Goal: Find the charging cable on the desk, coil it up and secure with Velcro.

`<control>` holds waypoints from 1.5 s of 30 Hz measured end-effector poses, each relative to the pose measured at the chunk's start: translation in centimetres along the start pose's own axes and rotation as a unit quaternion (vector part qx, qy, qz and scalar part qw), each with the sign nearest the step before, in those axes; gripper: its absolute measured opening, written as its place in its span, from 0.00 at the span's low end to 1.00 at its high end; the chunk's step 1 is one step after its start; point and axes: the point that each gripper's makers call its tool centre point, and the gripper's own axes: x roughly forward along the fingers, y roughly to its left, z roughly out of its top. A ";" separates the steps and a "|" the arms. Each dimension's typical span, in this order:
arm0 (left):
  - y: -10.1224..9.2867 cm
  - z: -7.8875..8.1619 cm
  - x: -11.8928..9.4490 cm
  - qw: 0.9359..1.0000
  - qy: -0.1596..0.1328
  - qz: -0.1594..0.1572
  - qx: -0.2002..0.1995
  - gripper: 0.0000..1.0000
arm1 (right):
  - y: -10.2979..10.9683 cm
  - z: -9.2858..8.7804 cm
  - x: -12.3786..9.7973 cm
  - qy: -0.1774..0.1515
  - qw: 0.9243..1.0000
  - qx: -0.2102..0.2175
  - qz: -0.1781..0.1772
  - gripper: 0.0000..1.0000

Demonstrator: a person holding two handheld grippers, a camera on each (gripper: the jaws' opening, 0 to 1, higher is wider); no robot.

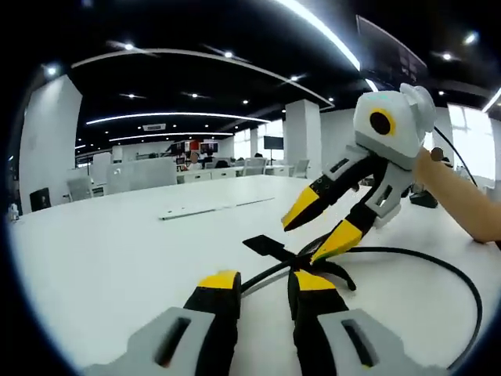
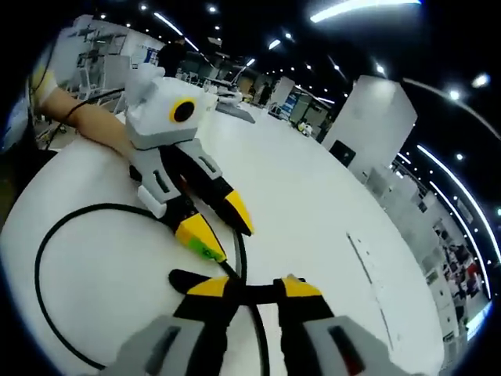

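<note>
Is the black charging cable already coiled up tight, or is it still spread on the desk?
Still spread. The charging cable lies in one wide loose loop on the white desk, and the Velcro strap sticks out flat, not wrapped around it.

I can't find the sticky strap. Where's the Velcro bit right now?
In the left gripper view, the black Velcro strap lies flat on the white desk, on the black cable, between the left gripper and the right gripper.

I see a big white table (image 1: 109,243) with a thin flat strip (image 1: 205,209) lying on it, well apart from everything else. Beyond it stand white pillars (image 1: 302,135), office chairs (image 1: 79,188) and rows of desks, under long ceiling light strips (image 1: 180,117).
</note>
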 end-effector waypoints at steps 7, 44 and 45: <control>-0.1 0.0 -0.1 1.000 -0.001 0.000 0.000 0.26 | -0.3 1.0 -2.0 0.003 0.998 -0.056 -0.021 0.28; -0.1 -0.1 -0.1 1.000 -0.003 -0.001 0.002 0.25 | 1.6 -0.9 -0.1 0.070 0.970 -0.232 -0.019 0.27; -0.1 0.0 -0.1 1.000 -0.003 -0.001 0.002 0.25 | 1.6 -0.9 -0.1 0.070 0.970 -0.232 -0.020 0.27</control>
